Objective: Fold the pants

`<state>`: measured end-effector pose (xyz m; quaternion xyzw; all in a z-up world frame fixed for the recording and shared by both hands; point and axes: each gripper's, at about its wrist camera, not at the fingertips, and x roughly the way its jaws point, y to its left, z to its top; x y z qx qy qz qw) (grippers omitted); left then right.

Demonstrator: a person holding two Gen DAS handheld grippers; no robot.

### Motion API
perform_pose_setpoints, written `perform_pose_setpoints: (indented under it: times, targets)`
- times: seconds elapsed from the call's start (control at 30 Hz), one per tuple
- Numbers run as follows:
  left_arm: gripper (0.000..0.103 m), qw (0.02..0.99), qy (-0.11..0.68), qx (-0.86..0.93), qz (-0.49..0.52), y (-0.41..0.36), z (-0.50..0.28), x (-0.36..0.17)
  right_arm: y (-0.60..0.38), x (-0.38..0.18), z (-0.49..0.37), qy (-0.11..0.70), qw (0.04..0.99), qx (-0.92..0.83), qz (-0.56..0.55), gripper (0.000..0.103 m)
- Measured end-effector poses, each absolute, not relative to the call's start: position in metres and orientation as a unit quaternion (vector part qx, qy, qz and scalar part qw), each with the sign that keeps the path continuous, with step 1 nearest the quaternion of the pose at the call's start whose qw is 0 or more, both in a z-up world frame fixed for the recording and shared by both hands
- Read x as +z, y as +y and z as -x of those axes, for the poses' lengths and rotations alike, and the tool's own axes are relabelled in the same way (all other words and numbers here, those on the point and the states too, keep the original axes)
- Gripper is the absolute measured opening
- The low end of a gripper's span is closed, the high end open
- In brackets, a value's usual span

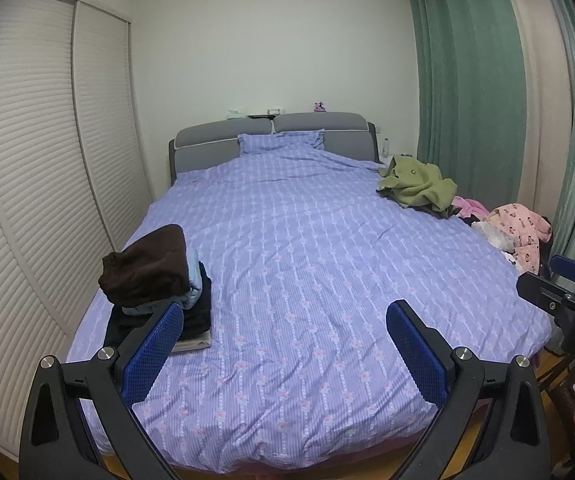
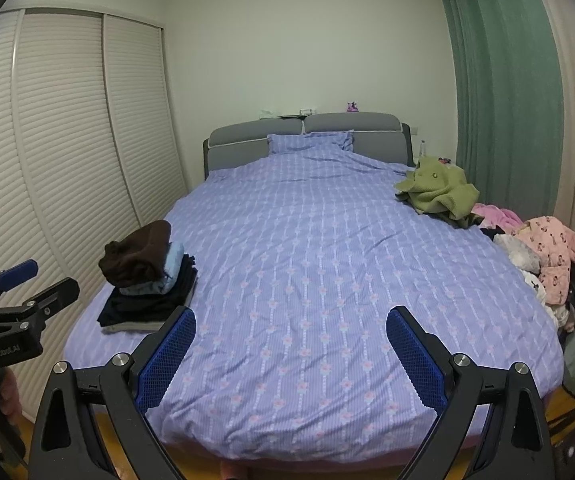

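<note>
Bedroom, left wrist view: the bed (image 1: 287,248) fills the frame under a lilac flowered cover, grey headboard (image 1: 271,136) and pillow (image 1: 279,142) at the far end. Louvred wardrobe doors (image 1: 39,184) run along the left wall, a green curtain (image 1: 471,72) hangs at right. The left tool (image 1: 285,332) hovers over the foot of the bed, fingers wide apart, gripping nothing. A folded stack (image 1: 155,280) with a brown piece on top sits at the bed's left edge. A loose heap (image 1: 515,232) lies along the right edge behind a green garment (image 1: 415,184); the pants are possibly among it.

Right wrist view: the right tool (image 2: 291,336) also stands spread and empty above the foot. Stack (image 2: 147,276) left, green garment (image 2: 439,188) and heap (image 2: 543,256) right. The left tool (image 2: 39,284) shows at the left edge.
</note>
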<state>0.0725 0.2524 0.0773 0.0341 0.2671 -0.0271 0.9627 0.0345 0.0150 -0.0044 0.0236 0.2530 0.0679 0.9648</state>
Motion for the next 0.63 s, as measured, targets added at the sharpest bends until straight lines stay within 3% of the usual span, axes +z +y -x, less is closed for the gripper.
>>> perform_pose_setpoints:
  times: [0.63]
  targets:
    - [0.103, 0.962, 0.269, -0.03, -0.025, 0.2555, -0.0808, 0.079, 0.0104, -0.0048, -0.036, 0.256, 0.964, 0.069, -0.024, 0.097]
